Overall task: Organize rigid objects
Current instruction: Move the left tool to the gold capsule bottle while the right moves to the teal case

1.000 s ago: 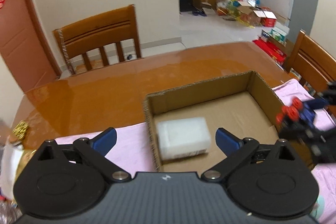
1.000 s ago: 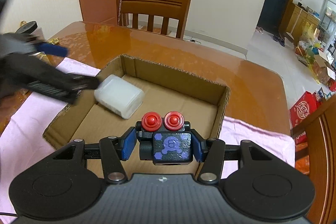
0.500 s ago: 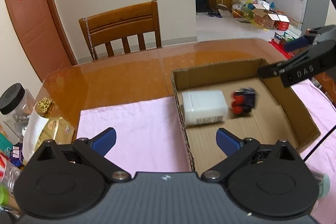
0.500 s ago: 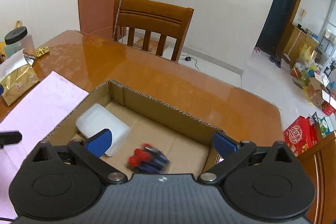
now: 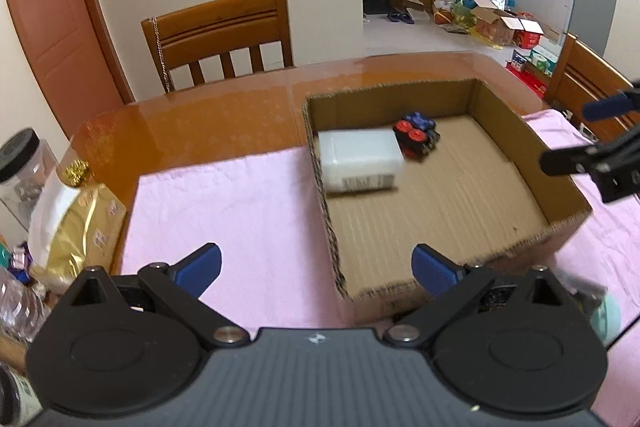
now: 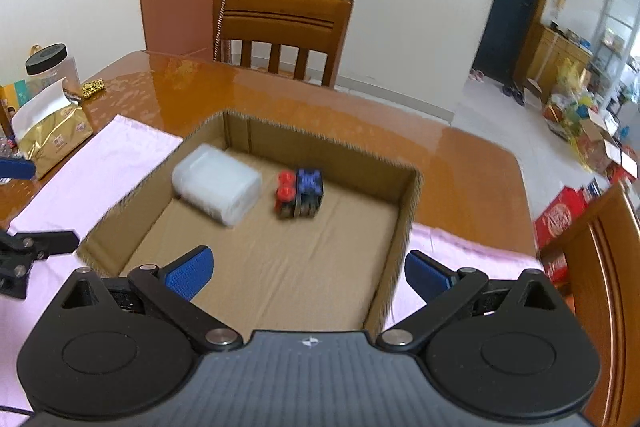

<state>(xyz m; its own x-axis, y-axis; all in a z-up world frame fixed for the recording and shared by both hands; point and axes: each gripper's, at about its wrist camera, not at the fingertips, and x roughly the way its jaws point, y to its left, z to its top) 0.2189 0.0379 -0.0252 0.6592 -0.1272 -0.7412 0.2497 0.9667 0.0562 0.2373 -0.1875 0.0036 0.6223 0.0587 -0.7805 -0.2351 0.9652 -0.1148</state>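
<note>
While both grippers, left gripper (image 5: 316,265) and right gripper (image 6: 306,273), stand wide and empty, the blue-black toy block with red knobs (image 6: 299,191) lies inside the brown cardboard box (image 6: 406,211), beside the translucent white plastic case (image 6: 218,183).

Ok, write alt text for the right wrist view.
An open cardboard box on a pink cloth holds a white plastic container and, close beside it, a small black-and-blue toy with red knobs. The right tool hangs open and empty in front.

Wooden chair (image 5: 219,34), gold bag (image 5: 76,223)
</note>
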